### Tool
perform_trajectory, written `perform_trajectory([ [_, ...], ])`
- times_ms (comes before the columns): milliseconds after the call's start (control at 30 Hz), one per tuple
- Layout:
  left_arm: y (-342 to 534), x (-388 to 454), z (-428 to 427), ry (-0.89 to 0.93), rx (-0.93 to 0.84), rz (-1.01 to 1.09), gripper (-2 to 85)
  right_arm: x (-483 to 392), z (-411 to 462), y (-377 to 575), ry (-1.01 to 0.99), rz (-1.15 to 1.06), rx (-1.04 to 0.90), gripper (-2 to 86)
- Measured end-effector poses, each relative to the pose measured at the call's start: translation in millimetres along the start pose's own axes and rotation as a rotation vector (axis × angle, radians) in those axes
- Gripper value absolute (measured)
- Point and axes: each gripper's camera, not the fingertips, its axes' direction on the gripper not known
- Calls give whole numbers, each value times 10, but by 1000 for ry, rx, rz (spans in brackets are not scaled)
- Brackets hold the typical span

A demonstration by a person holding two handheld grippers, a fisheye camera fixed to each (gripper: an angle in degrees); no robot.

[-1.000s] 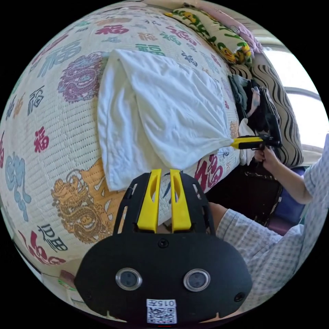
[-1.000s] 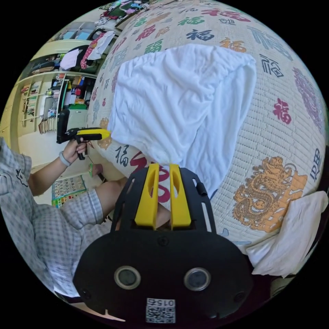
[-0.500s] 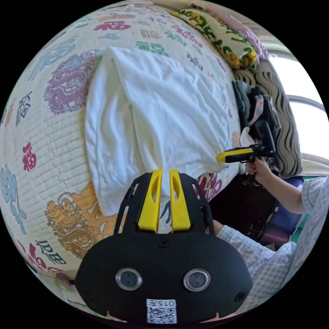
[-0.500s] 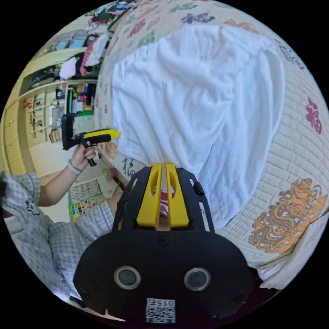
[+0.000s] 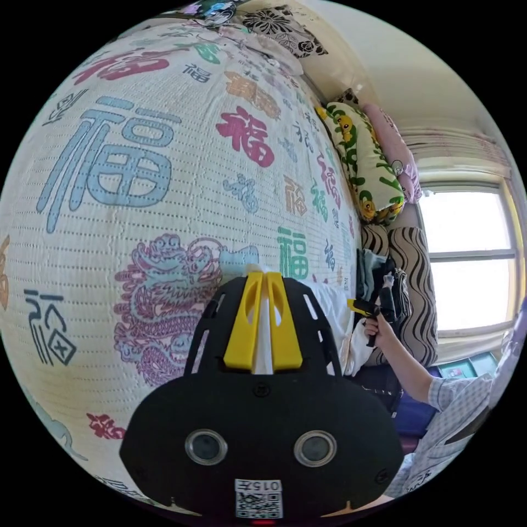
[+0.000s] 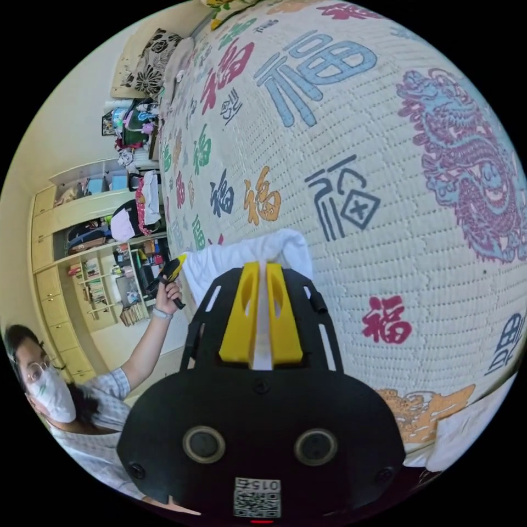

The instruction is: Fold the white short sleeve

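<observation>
The white short sleeve shirt lies on the patterned bed mat, mostly hidden behind my left gripper. That gripper is shut, with a strip of white cloth between its yellow jaws. In the right gripper view a bunched edge of the shirt sits just ahead of my right gripper, which is also shut with white cloth pinched between its jaws. The right gripper shows small in the left gripper view, in a hand at the bed's edge. The left gripper shows likewise in the right gripper view.
Printed pillows lie along the bed's far side by a bright window. A pile of dark clothes sits near the striped cushion. Shelves stand across the room. The person leans at the bed's edge. Another white cloth lies nearby.
Both grippers have shut on the shirt's near edge and carried it forward over the shirt, across the mat. Both cameras now look along the bed, with most of the shirt out of sight.
</observation>
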Motion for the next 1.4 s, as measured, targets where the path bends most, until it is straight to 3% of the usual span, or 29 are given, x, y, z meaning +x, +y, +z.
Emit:
perform_trajectory([
  [200, -38, -88, 14, -108, -9, 35, 0, -12, -102, -164, 116, 20, 79, 12],
  [433, 367, -40, -151, -110, 77, 25, 33, -311, -154, 111, 165, -55, 145, 40],
  [500, 584, 125, -176, -103, 33, 91, 52, -533, -82, 322, 234, -150, 107, 44],
  [567, 837, 306, -102, -131, -66, 155, 72, -728, 241, 581, 297, -222, -79, 64],
  [700, 1401, 462, 161, -306, -206, 180, 83, -721, 652, 880, 374, -167, -186, 83],
  [767, 1539, 376, 273, -304, -261, 125, 42, -612, 777, 952, 286, -61, -189, 48],
  [833, 1662, 281, 302, -191, -261, 87, 6, -593, 771, 1005, 201, -33, -148, 24],
  [1067, 1831, 259, 208, -270, -243, 131, 15, -781, 703, 1106, 241, -43, -108, 45],
  [1200, 1968, 328, 174, -245, -279, 120, 74, -972, 753, 1210, 220, -44, -161, 94],
  [1300, 2162, 383, 193, -162, -300, 122, 37, -1084, 903, 1319, 218, -37, -238, 80],
  [1400, 2320, 421, 317, -188, -377, 163, 1, -1183, 1021, 1374, 264, -35, -261, 36],
])
